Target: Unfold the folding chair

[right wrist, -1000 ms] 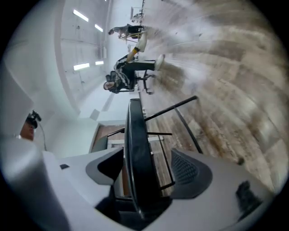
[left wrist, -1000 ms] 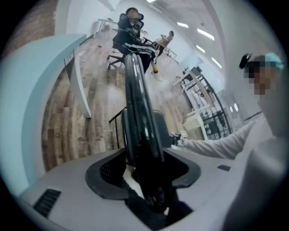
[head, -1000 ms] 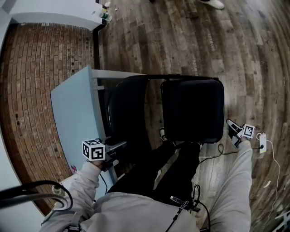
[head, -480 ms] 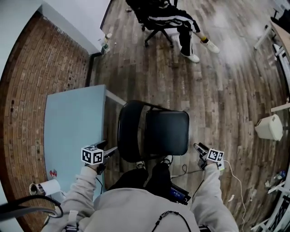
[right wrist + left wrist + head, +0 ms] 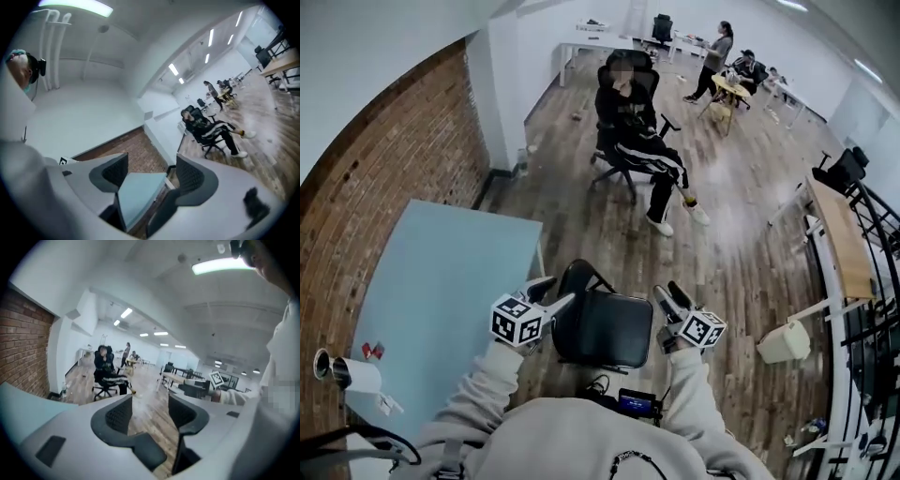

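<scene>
The black folding chair [image 5: 600,323] stands on the wood floor just in front of me, its seat flat and its back toward the table. My left gripper [image 5: 553,291] is raised above the chair's left side; its jaws are closing with nothing between them [image 5: 150,416]. My right gripper [image 5: 668,291] hovers over the chair's right side, jaws wide and closing slightly, also empty [image 5: 147,180]. Neither touches the chair. In the left gripper view the right gripper's marker cube [image 5: 216,379] shows at the right.
A light blue table [image 5: 441,291] stands to the left against a brick wall [image 5: 384,178]. A person sits on an office chair [image 5: 633,122] farther ahead. A white bin [image 5: 783,342] and a long desk [image 5: 839,234] are at the right. A paper roll [image 5: 342,372] lies on the table.
Both grippers have risen from beside the chair to above it. The head view has tilted up from the floor to the room, and the chair now looks smaller and lower.
</scene>
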Tool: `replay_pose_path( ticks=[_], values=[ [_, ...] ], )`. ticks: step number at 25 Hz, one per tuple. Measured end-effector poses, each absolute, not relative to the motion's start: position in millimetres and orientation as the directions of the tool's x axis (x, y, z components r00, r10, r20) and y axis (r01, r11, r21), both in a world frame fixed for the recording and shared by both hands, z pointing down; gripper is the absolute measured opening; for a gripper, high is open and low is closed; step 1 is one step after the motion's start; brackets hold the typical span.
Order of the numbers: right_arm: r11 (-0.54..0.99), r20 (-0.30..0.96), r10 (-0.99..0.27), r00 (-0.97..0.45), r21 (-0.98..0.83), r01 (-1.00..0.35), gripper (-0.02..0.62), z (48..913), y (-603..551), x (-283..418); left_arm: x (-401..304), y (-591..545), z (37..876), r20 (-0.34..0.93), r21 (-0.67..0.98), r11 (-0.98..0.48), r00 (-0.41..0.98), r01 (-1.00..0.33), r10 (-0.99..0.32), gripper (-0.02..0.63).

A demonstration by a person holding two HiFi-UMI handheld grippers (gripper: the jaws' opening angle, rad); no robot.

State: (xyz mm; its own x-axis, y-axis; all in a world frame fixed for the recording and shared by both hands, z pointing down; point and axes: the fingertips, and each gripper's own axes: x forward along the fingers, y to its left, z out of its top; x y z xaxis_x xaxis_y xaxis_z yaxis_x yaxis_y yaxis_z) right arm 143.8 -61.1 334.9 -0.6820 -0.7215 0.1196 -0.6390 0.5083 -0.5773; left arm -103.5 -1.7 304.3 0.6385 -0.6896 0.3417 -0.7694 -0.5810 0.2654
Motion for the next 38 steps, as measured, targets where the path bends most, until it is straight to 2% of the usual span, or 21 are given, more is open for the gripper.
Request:
replay_pose_path(
  ticks=[1,2,3,4,7,14,17,23,38],
  values=[
    [0.542,0.084,-0.728,-0.68,-0.536,-0.647,0.292,303.5,-53.7,120.2,-110.6,6.0,273.8,0.264,0.243,-0.59,0.638,-0.77,-0.723,0.227],
    [0.575,0.059,-0.731,-0.68,-0.482,-0.66,0.118,275.0,-43.4,95.6,-119.3,15.7,246.4,0.192,0.207,-0.596,0.63,-0.776,-0.753,0.133],
    [0.606,0.049,-0.728,-0.683,-0.419,-0.676,0.021,251.4,-29.7,70.4,-128.5,27.0,224.9,0.132,0.162,-0.598,0.618,-0.785,-0.775,0.044],
    [0.633,0.051,-0.724,-0.688,-0.35,-0.691,0.008,232.5,-14.2,45.5,-137.9,38.3,210.0,0.09,0.115,-0.592,0.602,-0.797,-0.793,0.006],
    [0.678,0.044,-0.715,-0.698,-0.203,-0.707,0.006,184.3,29.5,-18.1,-168.4,63.4,184.6,0.034,0.027,-0.547,0.547,-0.837,-0.836,0.006],
    [0.707,0.006,-0.702,-0.712,-0.115,-0.698,0.006,84.0,118.5,-86.6,-222.7,137.2,113.3,-0.039,0.021,-0.442,0.441,-0.897,-0.897,0.006],
    [0.711,-0.002,-0.697,-0.717,-0.133,-0.691,0.006,85.7,121.7,-91.0,-225.9,139.6,116.8,-0.048,0.015,-0.425,0.424,-0.905,-0.904,0.006],
    [0.684,0.018,-0.73,-0.684,-0.004,-0.73,0.006,105.7,113.0,-102.7,-234.5,124.1,129.2,-0.106,0.047,-0.41,0.403,-0.911,-0.909,0.006],
    [0.664,0.025,-0.748,-0.663,0.017,-0.748,0.006,86.1,149.9,-134.9,-258.8,160.7,98.6,-0.123,0.012,-0.454,0.45,-0.891,-0.885,0.006]
  ],
)
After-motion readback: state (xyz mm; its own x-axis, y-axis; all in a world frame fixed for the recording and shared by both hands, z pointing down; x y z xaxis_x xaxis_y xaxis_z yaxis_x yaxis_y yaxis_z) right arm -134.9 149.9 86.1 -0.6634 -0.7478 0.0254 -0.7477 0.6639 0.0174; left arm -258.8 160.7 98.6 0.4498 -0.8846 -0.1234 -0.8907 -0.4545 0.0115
